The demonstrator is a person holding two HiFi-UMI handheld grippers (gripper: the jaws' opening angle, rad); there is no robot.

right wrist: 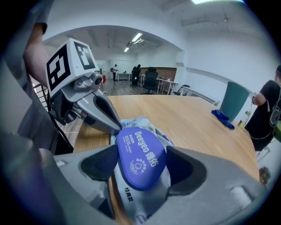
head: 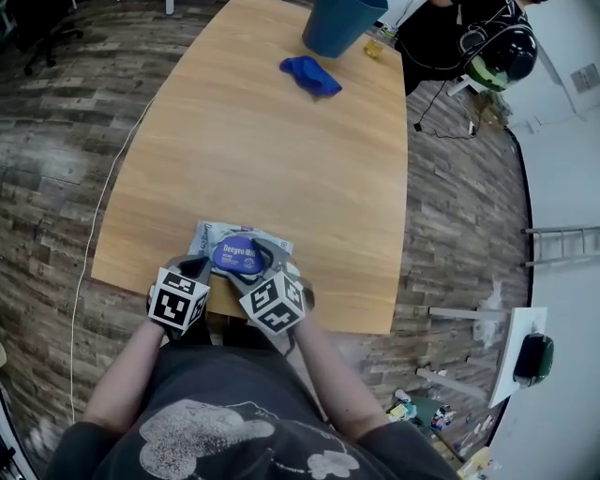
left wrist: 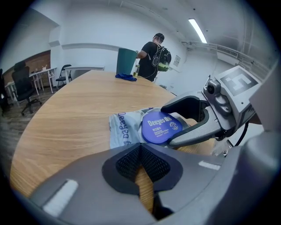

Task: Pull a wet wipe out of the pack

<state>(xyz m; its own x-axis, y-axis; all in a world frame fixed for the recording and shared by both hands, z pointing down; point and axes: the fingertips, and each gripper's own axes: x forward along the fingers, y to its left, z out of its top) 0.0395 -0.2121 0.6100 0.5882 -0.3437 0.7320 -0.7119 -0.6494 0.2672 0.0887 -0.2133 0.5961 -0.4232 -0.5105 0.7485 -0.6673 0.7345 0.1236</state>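
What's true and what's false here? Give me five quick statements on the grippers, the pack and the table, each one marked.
1. The left gripper is shut and empty. True.
2. The right gripper is shut on the lid. False: its jaws stand open with the lid between them.
3. The pack lies mid-table. False: it lies at the near edge of the table.
4. A wipe sticks out of the pack. False: the lid looks closed.
5. A blue cloth lies beside the bin. True.

Matt wooden table (head: 262,150), glossy plastic lid (head: 236,253)
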